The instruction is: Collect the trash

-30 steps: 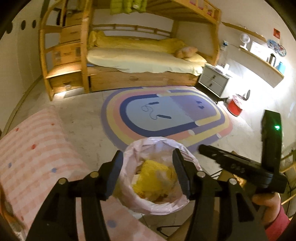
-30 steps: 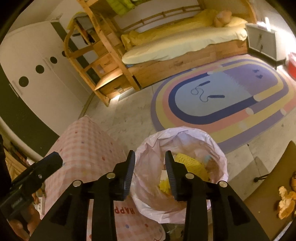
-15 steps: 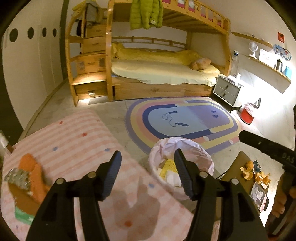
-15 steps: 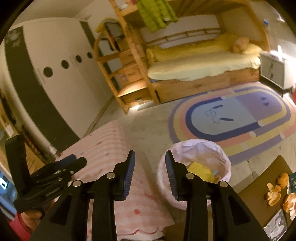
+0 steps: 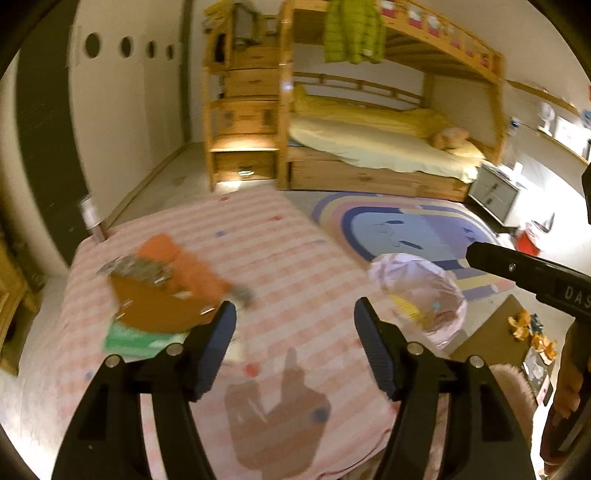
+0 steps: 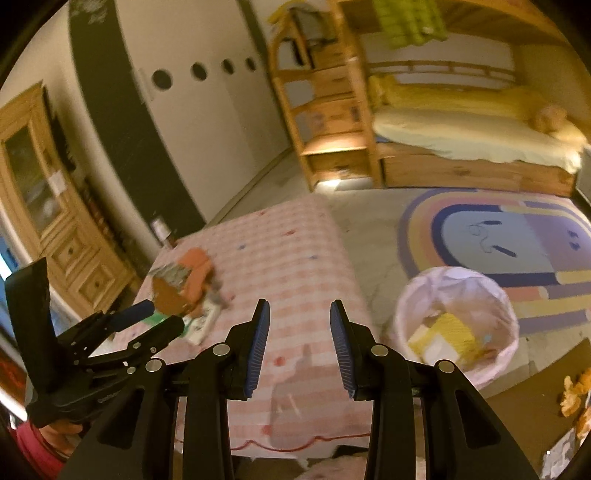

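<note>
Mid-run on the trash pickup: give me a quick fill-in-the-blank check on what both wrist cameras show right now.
1. The trash bin is lined with a ____ plastic bag.
2. The orange wrappers lie on the ____-checked tablecloth.
3. Neither the left gripper nor the right gripper holds anything; the jaws of both stand ____.
4. A green puffer jacket hangs from the upper rail of the ____ bed.

Missing words: pink; pink; open; bunk

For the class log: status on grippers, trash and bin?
Left gripper, right gripper: jaws open, empty. Trash pile on pink table; bin beside it. Nothing blocking.
</note>
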`<state>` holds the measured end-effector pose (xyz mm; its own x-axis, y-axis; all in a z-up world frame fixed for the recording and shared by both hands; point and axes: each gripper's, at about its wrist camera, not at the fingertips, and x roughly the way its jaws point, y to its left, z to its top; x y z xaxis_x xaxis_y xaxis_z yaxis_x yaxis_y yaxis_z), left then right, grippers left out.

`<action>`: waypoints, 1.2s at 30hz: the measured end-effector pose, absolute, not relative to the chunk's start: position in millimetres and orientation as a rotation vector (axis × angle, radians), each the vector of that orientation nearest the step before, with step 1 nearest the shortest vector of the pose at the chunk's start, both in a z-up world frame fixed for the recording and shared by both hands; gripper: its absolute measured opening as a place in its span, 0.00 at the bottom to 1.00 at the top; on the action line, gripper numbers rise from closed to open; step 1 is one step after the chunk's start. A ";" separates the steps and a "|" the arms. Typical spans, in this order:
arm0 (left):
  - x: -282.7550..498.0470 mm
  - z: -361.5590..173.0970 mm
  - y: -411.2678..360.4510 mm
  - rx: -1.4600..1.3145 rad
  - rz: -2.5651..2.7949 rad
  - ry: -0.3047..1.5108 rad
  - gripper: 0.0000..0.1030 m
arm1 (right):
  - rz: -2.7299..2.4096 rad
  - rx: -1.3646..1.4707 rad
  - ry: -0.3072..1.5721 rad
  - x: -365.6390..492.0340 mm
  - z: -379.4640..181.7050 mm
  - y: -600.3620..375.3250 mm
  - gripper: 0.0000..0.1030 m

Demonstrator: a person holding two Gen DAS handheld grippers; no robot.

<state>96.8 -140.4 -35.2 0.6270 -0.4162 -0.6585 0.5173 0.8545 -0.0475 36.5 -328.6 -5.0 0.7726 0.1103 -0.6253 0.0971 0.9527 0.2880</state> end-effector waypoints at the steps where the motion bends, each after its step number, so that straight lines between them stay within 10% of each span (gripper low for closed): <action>1: 97.0 -35.9 -129.3 0.146 -0.515 0.713 0.63 | 0.023 0.305 0.698 38.6 -6.4 -319.9 0.35; 36: 186.1 -81.4 16.3 0.050 -0.166 0.821 0.65 | 0.292 0.099 0.909 234.5 -79.2 -175.5 0.42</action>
<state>186.1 16.3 -81.4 0.6696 -0.1282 -0.7316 0.1666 0.9858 -0.0202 234.5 -175.5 -79.2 0.5780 0.2909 -0.7624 -0.2080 0.9560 0.2070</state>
